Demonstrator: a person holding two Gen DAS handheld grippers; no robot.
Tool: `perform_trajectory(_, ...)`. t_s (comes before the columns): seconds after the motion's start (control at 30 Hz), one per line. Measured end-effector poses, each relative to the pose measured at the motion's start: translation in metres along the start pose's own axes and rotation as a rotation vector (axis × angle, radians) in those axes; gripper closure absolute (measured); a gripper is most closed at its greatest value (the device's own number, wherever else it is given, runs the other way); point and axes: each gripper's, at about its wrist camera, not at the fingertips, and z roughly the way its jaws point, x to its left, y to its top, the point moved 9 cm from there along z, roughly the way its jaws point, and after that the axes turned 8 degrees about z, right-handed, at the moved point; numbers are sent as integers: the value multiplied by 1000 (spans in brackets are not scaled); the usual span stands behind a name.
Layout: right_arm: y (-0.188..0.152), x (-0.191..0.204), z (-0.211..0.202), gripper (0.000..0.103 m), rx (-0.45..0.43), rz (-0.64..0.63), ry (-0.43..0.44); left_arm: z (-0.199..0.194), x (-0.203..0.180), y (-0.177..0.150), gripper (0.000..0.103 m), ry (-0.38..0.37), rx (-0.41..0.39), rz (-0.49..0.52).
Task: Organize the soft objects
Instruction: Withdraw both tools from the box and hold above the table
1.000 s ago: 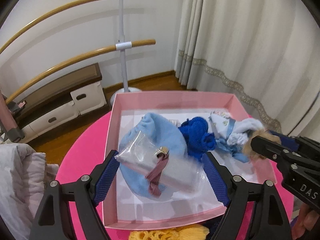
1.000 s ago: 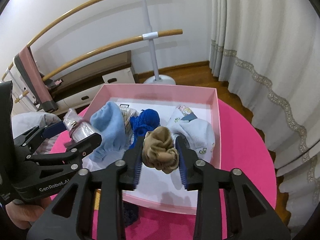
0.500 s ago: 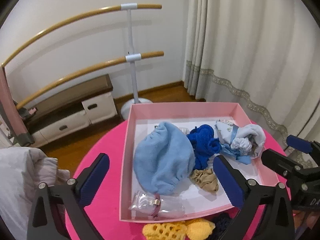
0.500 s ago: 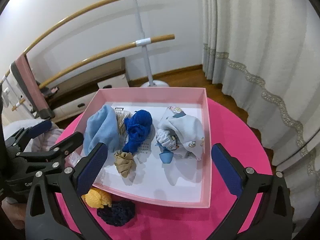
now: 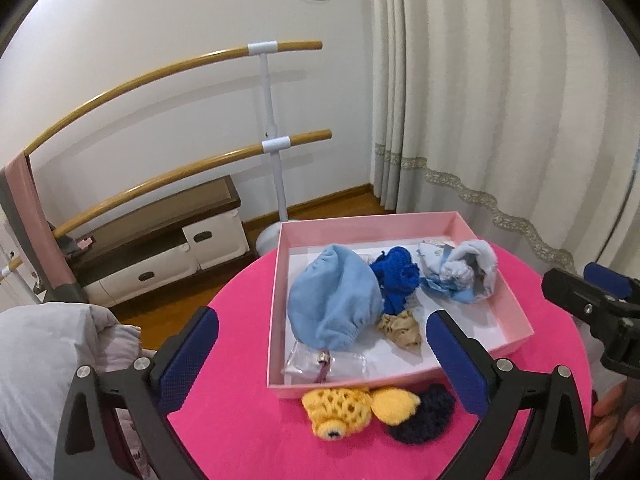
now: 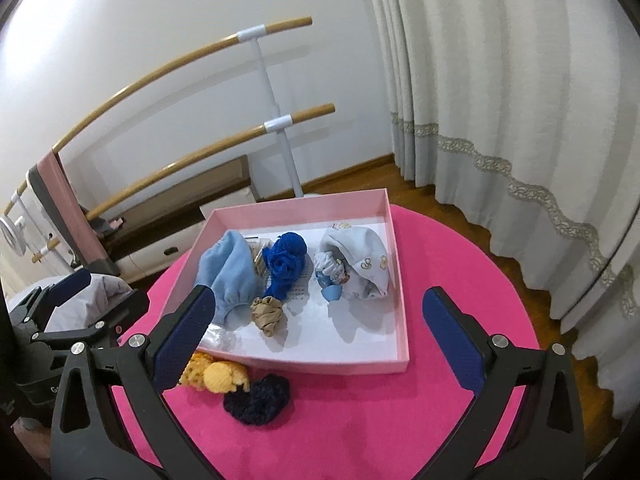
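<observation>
Both the left claw (image 5: 320, 364) and right claw (image 6: 320, 332) gape wide and empty above the pink box (image 6: 396, 312) of soft things on the tabletop (image 6: 460, 264).

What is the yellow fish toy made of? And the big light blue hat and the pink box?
The yellow fish toy looks crocheted from yarn: open looped stitches show. The light blue hat looks like soft fleece, fuzzy and matte with a gathered edge. The pink box is probably cardboard: thin, stiff, straight walls with a matte finish.

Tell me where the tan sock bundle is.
The tan sock bundle lies inside the pink box, near its front, just below the blue knit and beside the light blue hat.
</observation>
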Motion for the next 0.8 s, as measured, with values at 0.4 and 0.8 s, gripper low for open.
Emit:
perform_trajectory(0.4, -9, 9, -79, 0, -111, 12, 22, -86, -12, -24, 0, 18, -78, 12)
perform_trajectory(0.8, -43, 24, -153, 0, -206, -22, 21, -152, -25, -54, 0, 18, -141, -9)
